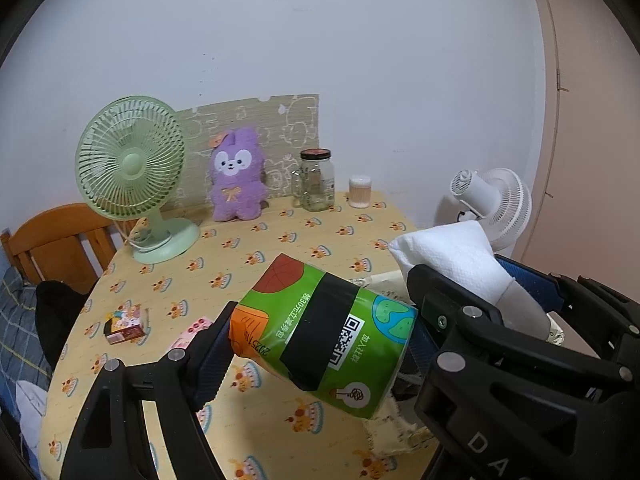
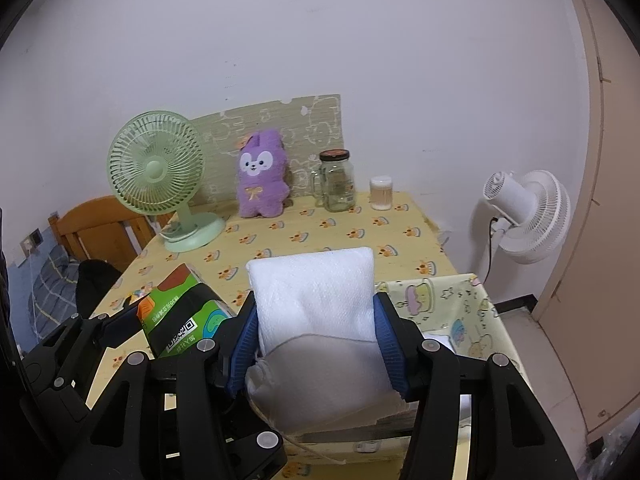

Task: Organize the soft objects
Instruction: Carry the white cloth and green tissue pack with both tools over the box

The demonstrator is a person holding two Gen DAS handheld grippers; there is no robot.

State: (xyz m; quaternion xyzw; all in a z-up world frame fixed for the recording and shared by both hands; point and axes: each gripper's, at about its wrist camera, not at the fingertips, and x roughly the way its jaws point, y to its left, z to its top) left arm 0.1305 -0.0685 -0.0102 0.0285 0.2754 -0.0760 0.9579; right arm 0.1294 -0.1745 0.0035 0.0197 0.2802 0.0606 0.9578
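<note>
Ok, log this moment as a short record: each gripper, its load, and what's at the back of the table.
left gripper: shut on green tissue pack, held above the table
right gripper: shut on white tissue pack, held up
table back: green fan, purple plush, jar, small tub
beside table: white fan

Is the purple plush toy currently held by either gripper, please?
No, the purple plush toy sits on the table against the back panel, untouched, between the green fan and glass jar.
</note>
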